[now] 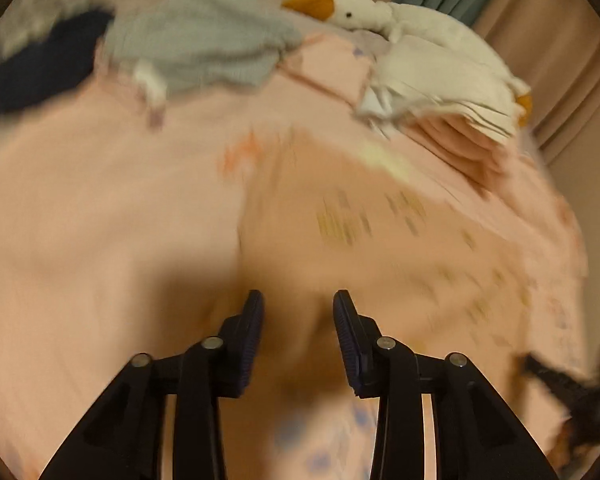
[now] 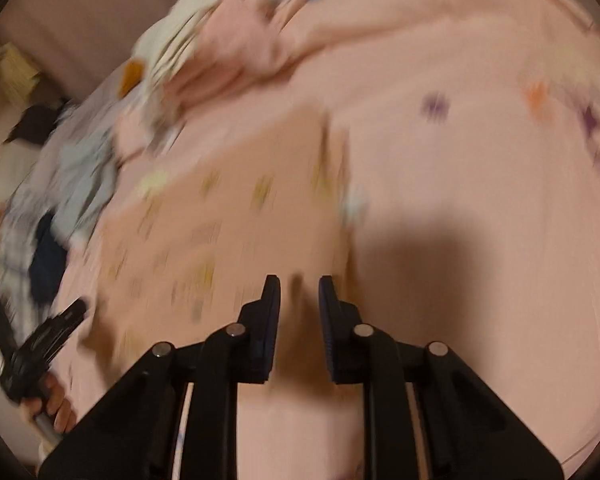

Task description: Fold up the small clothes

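Note:
A small peach garment with a yellow print (image 1: 372, 232) lies spread on the pink bed sheet (image 1: 100, 200); it also shows in the right wrist view (image 2: 220, 220). Both views are motion-blurred. My left gripper (image 1: 298, 300) is open, just above the garment's near edge, nothing between its fingers. My right gripper (image 2: 299, 284) is open with a narrower gap, over the garment's near right corner, empty. The left gripper also shows in the right wrist view (image 2: 40, 344), held in a hand at the left edge.
A stack of folded white and pink clothes (image 1: 452, 100) lies at the back right beside a white goose plush (image 1: 364, 8). A grey garment (image 1: 204, 36) and a dark blue one (image 1: 40, 64) lie at the back left. Curtains (image 1: 540, 20) hang behind the bed.

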Available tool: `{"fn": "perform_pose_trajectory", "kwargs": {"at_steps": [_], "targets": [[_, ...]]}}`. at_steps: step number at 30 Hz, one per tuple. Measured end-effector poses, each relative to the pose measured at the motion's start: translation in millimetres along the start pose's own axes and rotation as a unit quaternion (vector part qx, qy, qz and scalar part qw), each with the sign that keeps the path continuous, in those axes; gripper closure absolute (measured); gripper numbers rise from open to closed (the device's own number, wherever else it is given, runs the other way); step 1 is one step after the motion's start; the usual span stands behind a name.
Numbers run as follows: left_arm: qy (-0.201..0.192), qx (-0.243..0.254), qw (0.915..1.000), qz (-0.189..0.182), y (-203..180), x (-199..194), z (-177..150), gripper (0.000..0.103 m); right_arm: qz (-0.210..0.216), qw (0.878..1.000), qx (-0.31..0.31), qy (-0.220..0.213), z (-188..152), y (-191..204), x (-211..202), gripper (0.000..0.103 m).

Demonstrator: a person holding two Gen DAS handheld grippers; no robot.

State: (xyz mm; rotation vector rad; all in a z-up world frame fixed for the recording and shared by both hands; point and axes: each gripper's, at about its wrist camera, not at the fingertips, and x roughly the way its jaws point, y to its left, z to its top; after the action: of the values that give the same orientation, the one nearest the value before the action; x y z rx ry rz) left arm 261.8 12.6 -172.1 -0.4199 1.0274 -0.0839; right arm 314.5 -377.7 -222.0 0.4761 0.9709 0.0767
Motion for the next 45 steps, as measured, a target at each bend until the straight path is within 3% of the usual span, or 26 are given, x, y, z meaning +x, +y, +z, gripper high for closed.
{"fn": "perform_pose_trajectory", "kwargs": {"at_steps": [2,3,5,7,11,13,14,16,18,20,21,22,24,27,31,34,36,38,43,45], "targets": [[0.014,-0.030,0.9982,-0.049,15,-14,-37,0.066,0.023,1.000,0.007,0.016,-34,-6,-3,0.075],[0.014,-0.034,0.9975,-0.061,17,-19,-50,0.065,0.029,0.999,0.011,0.026,-44,-7,-4,0.067],[0.002,-0.031,0.9969,-0.073,18,-27,-66,0.057,0.049,0.998,0.012,0.049,-69,-7,-10,0.047],[-0.027,-0.031,0.9945,-0.096,15,-32,-75,0.042,0.087,0.995,0.027,0.049,-84,-7,-17,0.021],[-0.062,-0.064,0.9866,-0.136,6,-12,-59,0.036,0.105,0.992,0.065,-0.002,-80,-2,-5,0.019],[-0.028,-0.138,0.9811,-0.133,14,20,-50,0.036,0.105,0.990,0.098,-0.004,-69,-5,16,0.019],[-0.026,-0.152,0.9781,-0.139,16,24,-49,0.036,0.119,0.985,0.126,-0.010,-63,-8,20,0.019],[-0.065,-0.185,0.9673,-0.161,18,23,-39,0.036,0.154,0.974,0.160,-0.035,-56,-12,19,0.019],[-0.065,-0.207,0.9612,-0.171,17,32,-25,0.036,0.173,0.967,0.181,-0.034,-44,-12,29,0.023],[-0.052,-0.224,0.9578,-0.172,17,44,-12,0.036,0.184,0.961,0.204,-0.031,-33,-13,43,0.034],[-0.045,-0.225,0.9583,-0.170,15,49,-6,0.037,0.184,0.959,0.214,-0.030,-29,-13,50,0.047],[-0.039,-0.222,0.9612,-0.159,13,52,2,0.058,0.184,0.957,0.223,-0.028,-23,-14,58,0.071],[-0.016,-0.211,0.9722,-0.102,11,55,12,0.085,0.166,0.959,0.231,-0.015,-18,-14,67,0.092],[-0.036,-0.197,0.9722,-0.121,14,41,12,0.091,0.187,0.955,0.232,-0.016,-20,-18,61,0.092],[-0.104,-0.134,0.9824,-0.077,3,-12,1,0.097,0.237,0.949,0.207,-0.032,-26,-16,20,0.094],[-0.102,-0.130,0.9798,-0.112,8,-48,-21,0.097,0.255,0.952,0.168,-0.034,-42,-5,-15,0.094],[-0.090,-0.133,0.9773,-0.139,16,-71,-43,0.097,0.228,0.964,0.131,-0.031,-64,-1,-40,0.094],[-0.080,-0.123,0.9769,-0.155,21,-87,-70,0.097,0.218,0.969,0.112,-0.027,-93,-4,-63,0.094],[-0.032,-0.122,0.9809,-0.149,31,-91,-130,0.097,0.165,0.978,0.126,-0.003,-149,-33,-81,0.092],[-0.050,-0.122,0.9835,-0.124,42,-94,-146,0.097,0.143,0.980,0.139,-0.019,-167,-50,-89,0.090]]}}
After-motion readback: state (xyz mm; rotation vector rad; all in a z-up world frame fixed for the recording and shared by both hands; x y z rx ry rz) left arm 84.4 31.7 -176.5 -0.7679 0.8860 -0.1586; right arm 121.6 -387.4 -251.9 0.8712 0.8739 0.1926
